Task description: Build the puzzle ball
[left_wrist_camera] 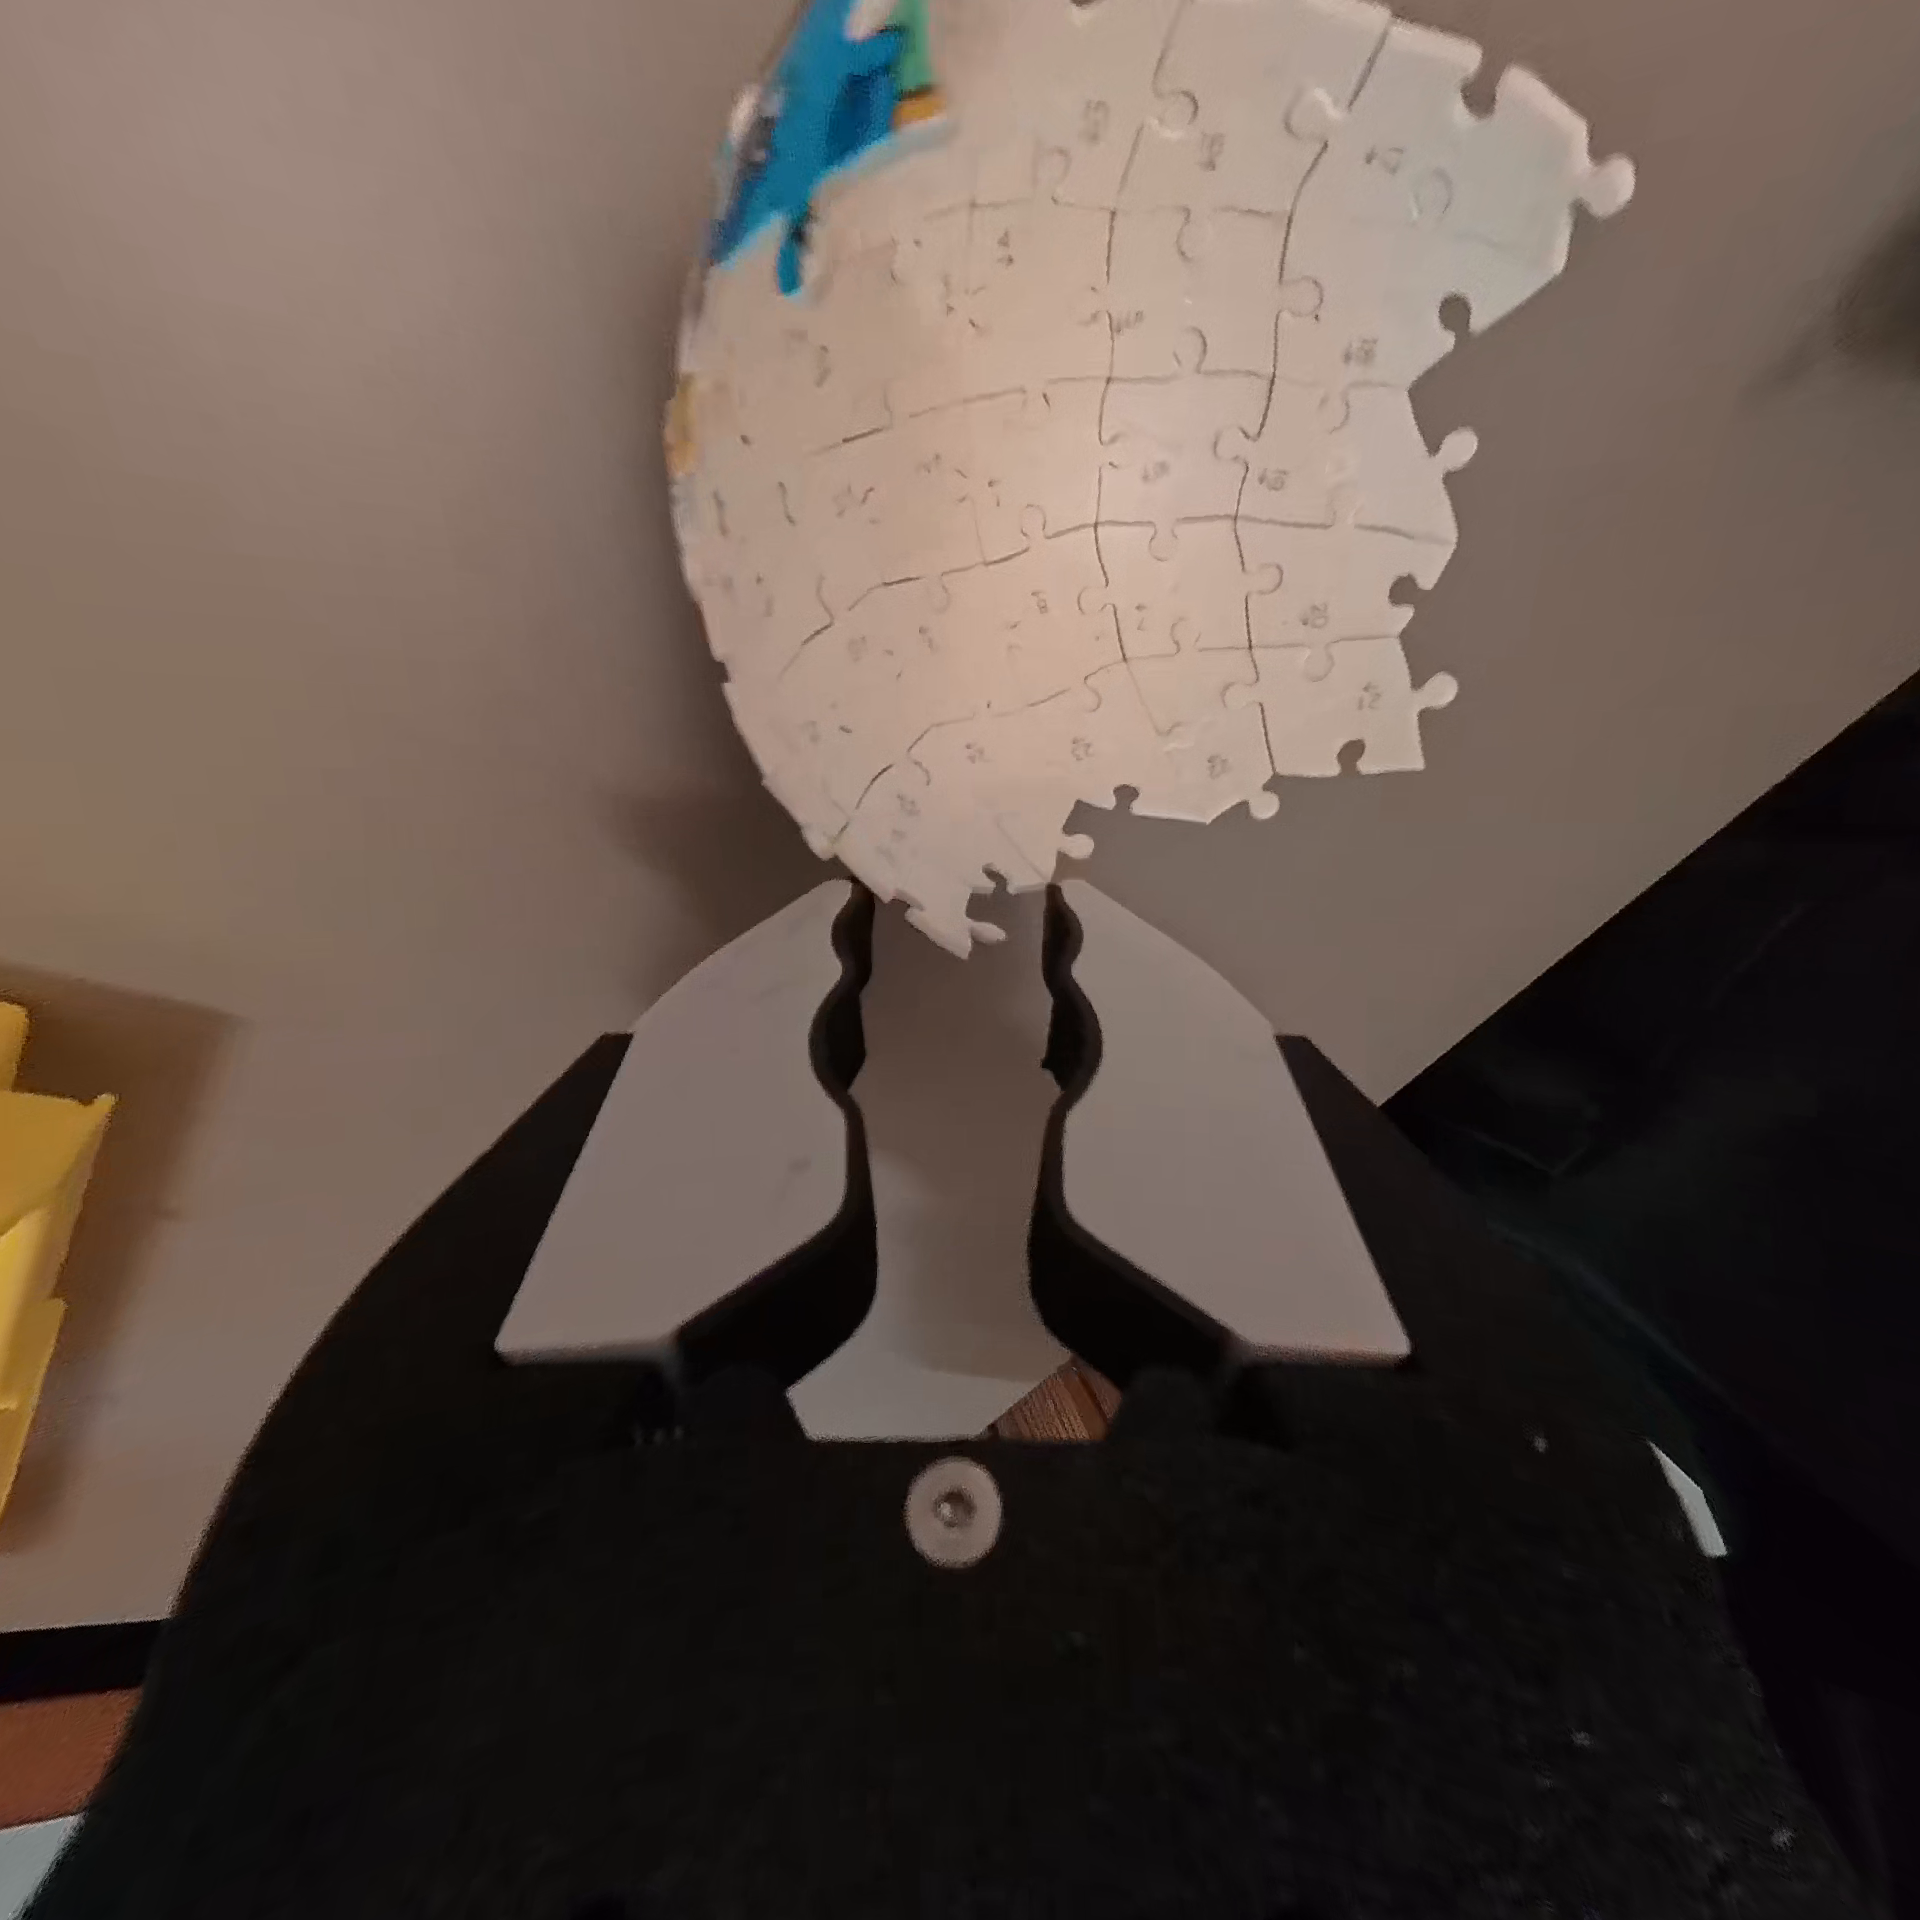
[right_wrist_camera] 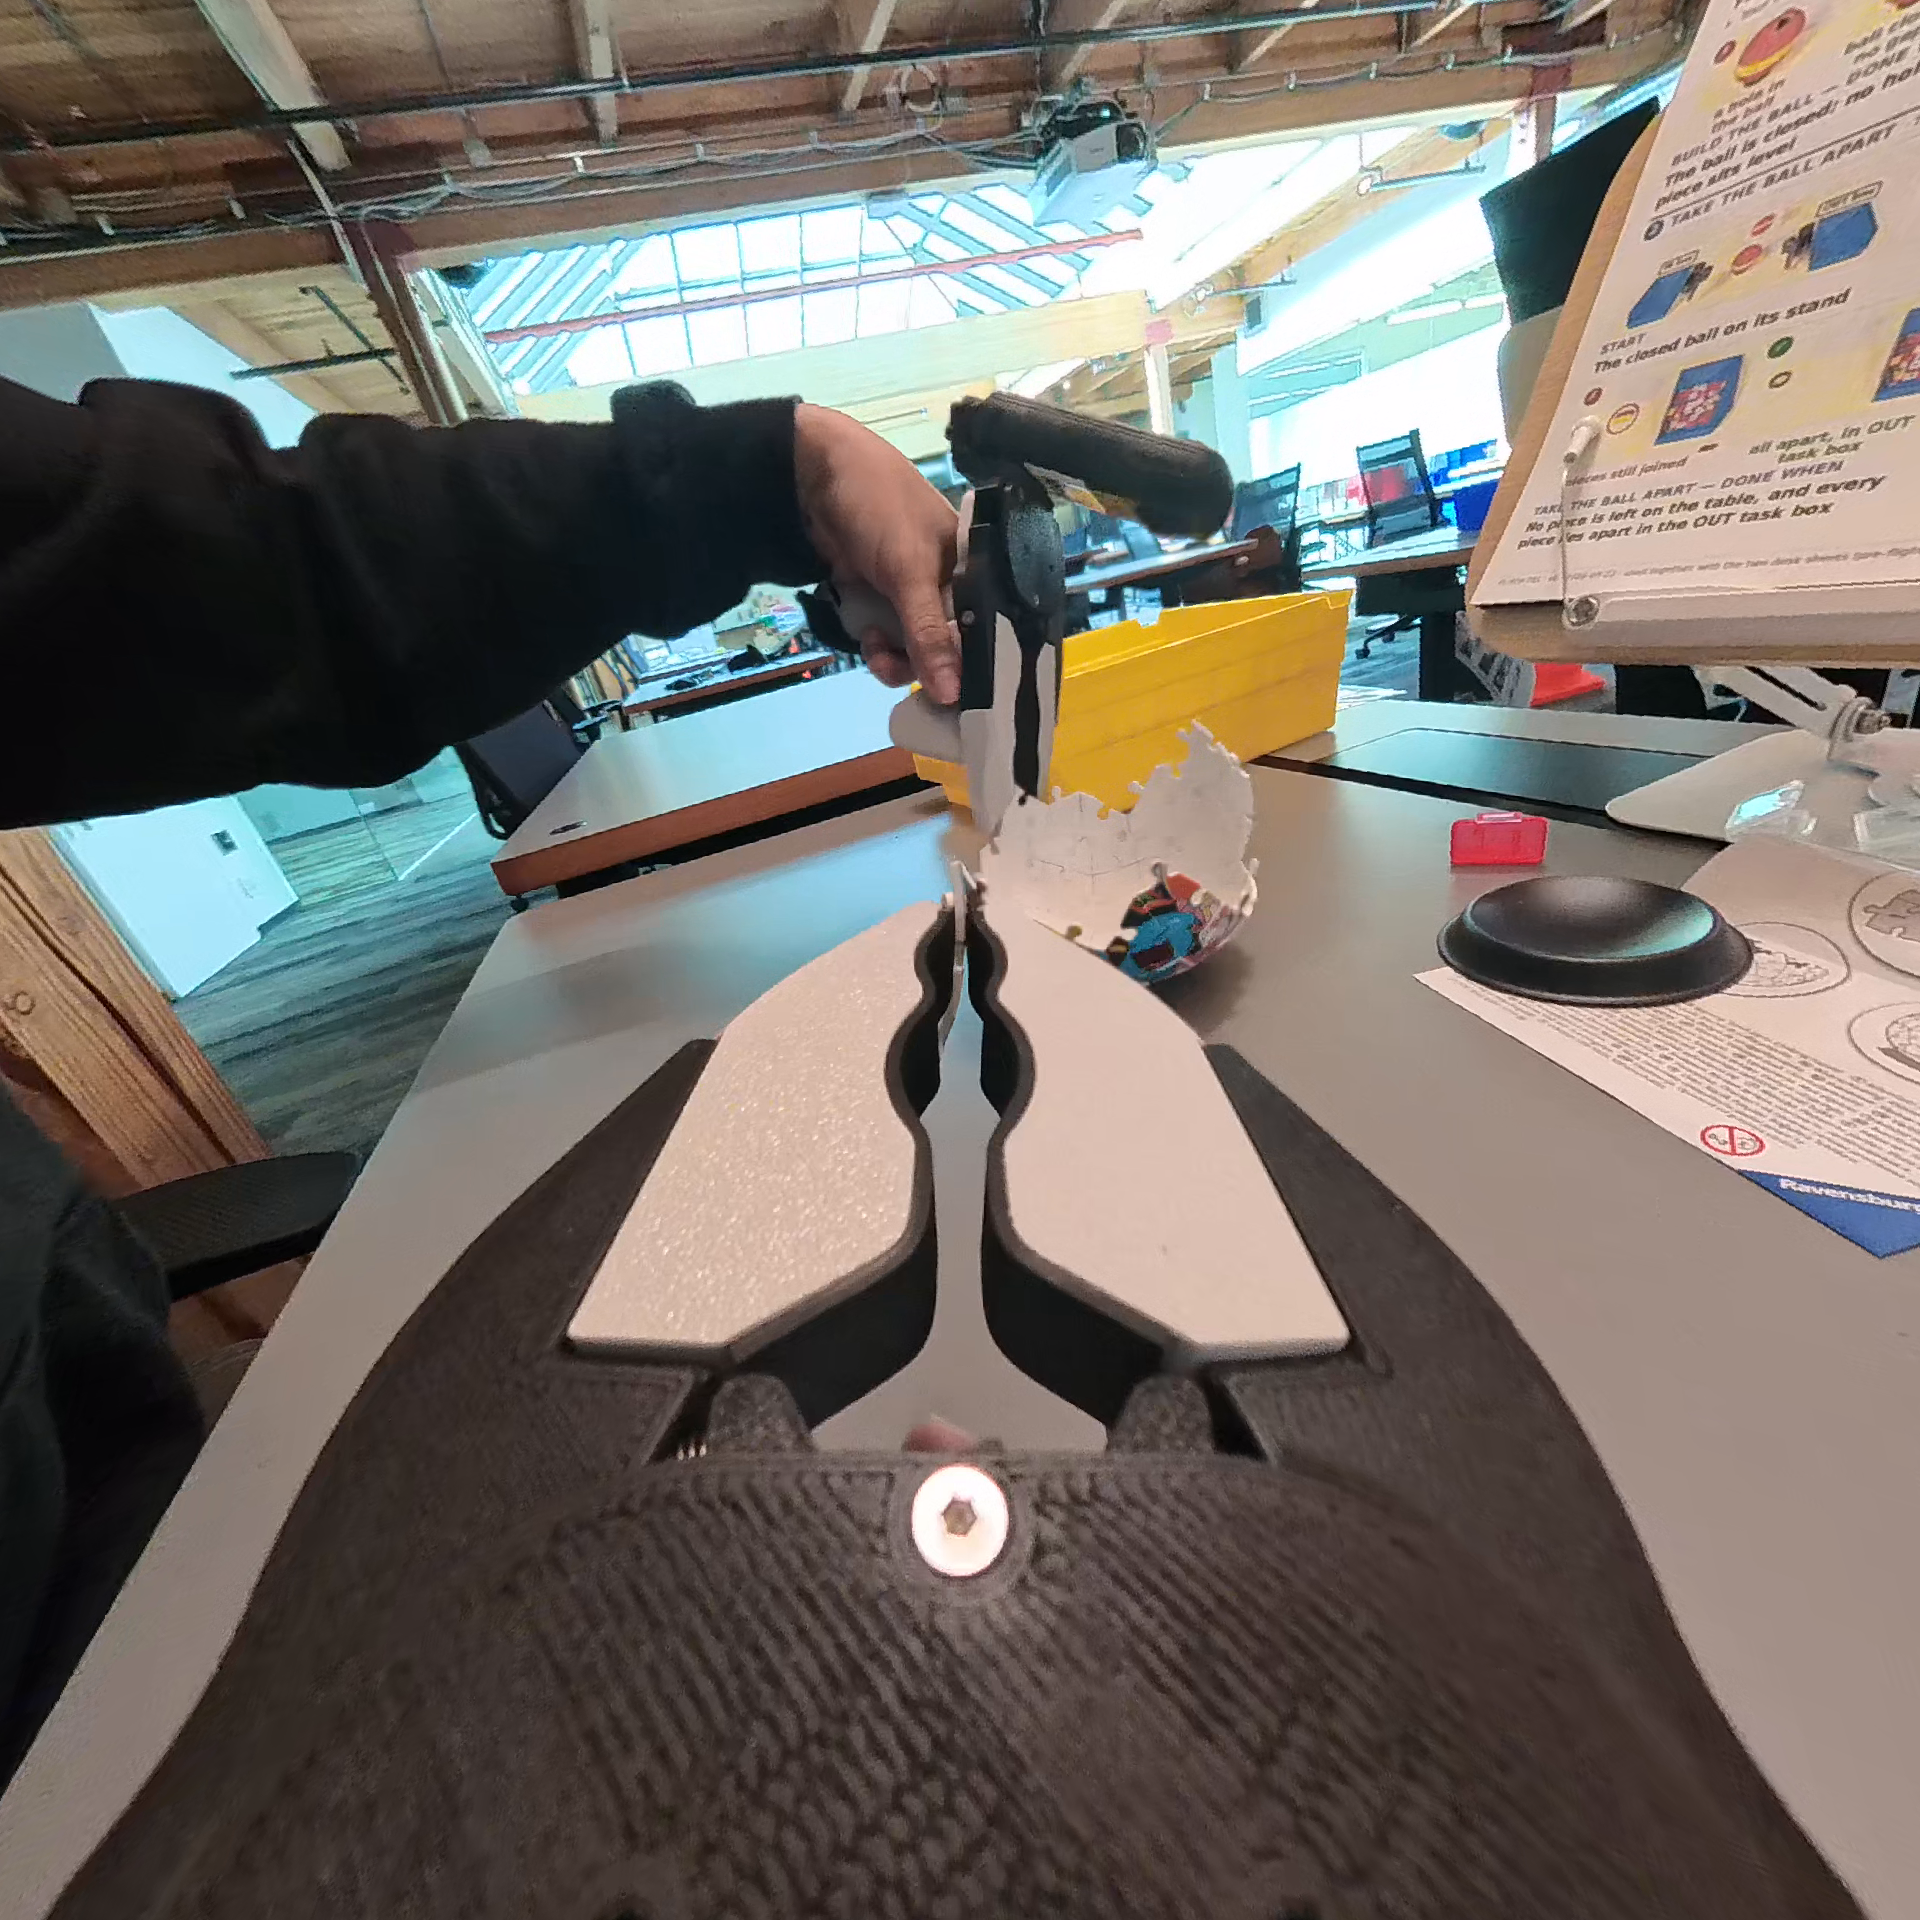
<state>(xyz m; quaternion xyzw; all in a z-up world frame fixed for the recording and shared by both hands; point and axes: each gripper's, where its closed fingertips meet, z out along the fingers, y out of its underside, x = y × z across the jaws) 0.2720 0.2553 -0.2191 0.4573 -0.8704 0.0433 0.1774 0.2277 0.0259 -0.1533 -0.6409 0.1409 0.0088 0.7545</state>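
The part-built puzzle ball (right_wrist_camera: 1132, 862) is an open shell that rests on the grey table (right_wrist_camera: 623, 987), with its white inner side up and its coloured outer side (right_wrist_camera: 1164, 935) below. In the left wrist view the shell (left_wrist_camera: 1091, 468) fills the upper middle. My left gripper (left_wrist_camera: 951, 925) is open, its tips on either side of the shell's jagged lower edge. In the right wrist view the left gripper (right_wrist_camera: 1003, 790) points down onto the shell's near rim. My right gripper (right_wrist_camera: 961, 925) is shut on a white puzzle piece (right_wrist_camera: 954, 896), held just left of the shell.
A yellow bin (right_wrist_camera: 1195, 675) stands behind the shell. A black round stand (right_wrist_camera: 1590, 935) sits on an instruction sheet (right_wrist_camera: 1714, 1081) at the right, with a small red object (right_wrist_camera: 1496, 840) behind it. A tilted board with a printed sheet (right_wrist_camera: 1714, 364) stands at the far right. There is about 25 cm between the tips of the two grippers. My right tips are about 35 cm from the small red object (right_wrist_camera: 1496, 840), my left tips only 20 cm.
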